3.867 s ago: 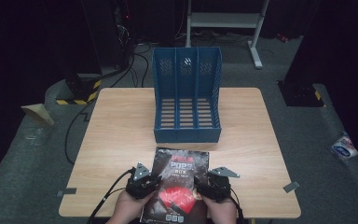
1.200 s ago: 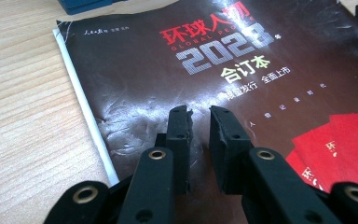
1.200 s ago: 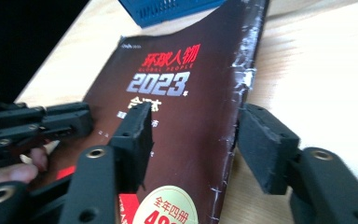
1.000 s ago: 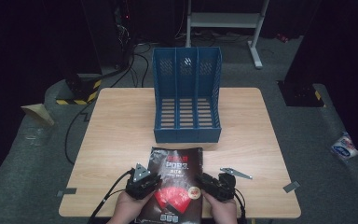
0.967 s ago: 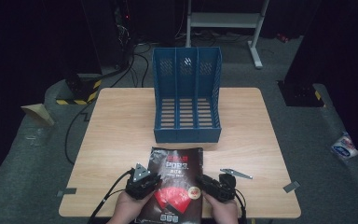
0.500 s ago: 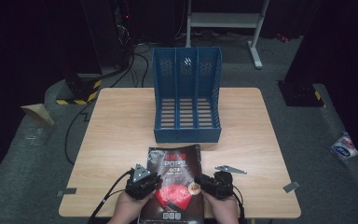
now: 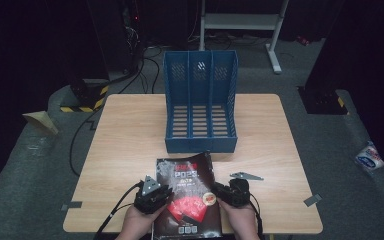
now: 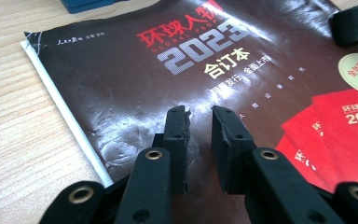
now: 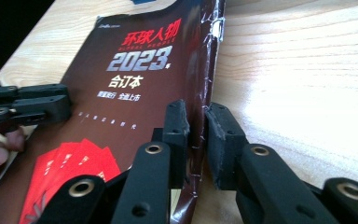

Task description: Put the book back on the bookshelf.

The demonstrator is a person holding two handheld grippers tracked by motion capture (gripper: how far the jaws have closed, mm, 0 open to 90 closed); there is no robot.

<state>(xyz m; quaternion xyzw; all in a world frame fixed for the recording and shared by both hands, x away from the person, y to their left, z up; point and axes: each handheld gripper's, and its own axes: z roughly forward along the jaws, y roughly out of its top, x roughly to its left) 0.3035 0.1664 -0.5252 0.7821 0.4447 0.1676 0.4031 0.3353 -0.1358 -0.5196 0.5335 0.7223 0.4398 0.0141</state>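
On the wooden table (image 7: 130, 125), just in front of the blue file rack (image 7: 200, 100), lies the dark magazine (image 7: 187, 195). The right gripper (image 9: 196, 122) has just been closing its jaws onto the magazine's lifted right edge, while the left gripper (image 8: 199, 123) rests nearly shut on the cover, holding nothing. That thin, creased cover could tear or slip free; the magazine's near end runs out of the high view.

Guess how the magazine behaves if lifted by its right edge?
Magazine: probably floppy; its creased right edge already curls up between the right gripper fingers. The glossy cover looks slippery. It looks thick-bound, so likely to sag under its own weight.
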